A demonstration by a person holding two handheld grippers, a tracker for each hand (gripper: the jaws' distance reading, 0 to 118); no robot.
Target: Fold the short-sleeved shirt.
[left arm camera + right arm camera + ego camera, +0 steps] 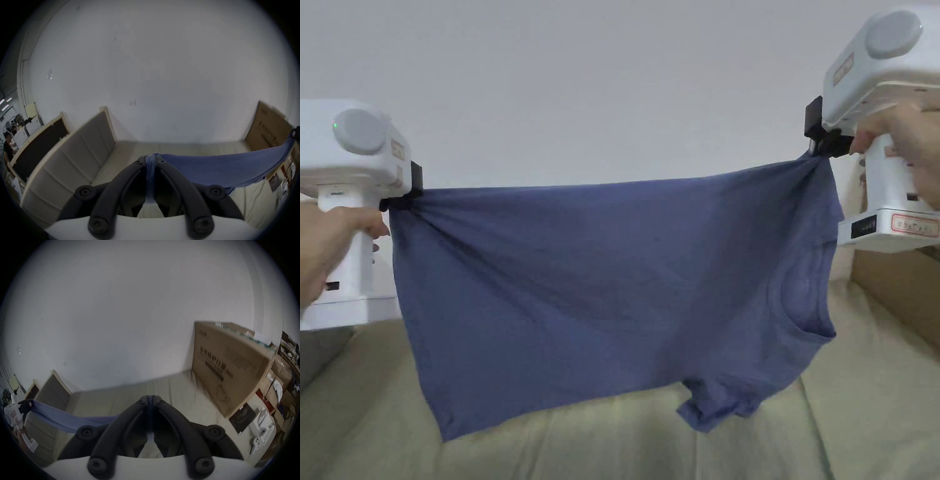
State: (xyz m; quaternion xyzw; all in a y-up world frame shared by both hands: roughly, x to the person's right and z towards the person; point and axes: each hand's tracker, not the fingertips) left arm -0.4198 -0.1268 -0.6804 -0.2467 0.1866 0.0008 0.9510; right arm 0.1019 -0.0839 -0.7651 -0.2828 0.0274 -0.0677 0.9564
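— Left gripper (403,201) first: clamped on what?

— Closed on a bunched corner of the blue shirt (600,294), at the hem end by the look of it. Seen in the left gripper view as a twisted rope of cloth pinched between both jaws. Held by the left hand (325,250), low on the left of the scene.

— And the right gripper (824,149)?

— Also closed on cloth, at the shoulder end beside the collar (800,294). In the right gripper view, just a thin blue sliver squeezed between the jaws. Held by the right hand (903,147), a little higher than the left one.

— So the shirt itself?

— Hanging in the air between the two grips, sideways, stretched nearly taut along its top edge. Long axis left to right, hem at left, neck at right. One sleeve (715,406) dangling at the lower right, crumpled, close above the beige cover (612,444); touching or not, hard to tell.

— Which way down, then?

— Straight below and slightly far from both grippers: the beige cover, wide and flat. Probably the next thing wanted: lowering both ends together, keeping that left-right line level so the body lands flat. Neither hand clearly nearer the surface by much, the left a touch lower.

— Anything in the way?

— A cardboard box (227,369) standing at the far right edge of the cover, well apart from the hanging cloth. Worth minding the loose sleeve folding under on landing.
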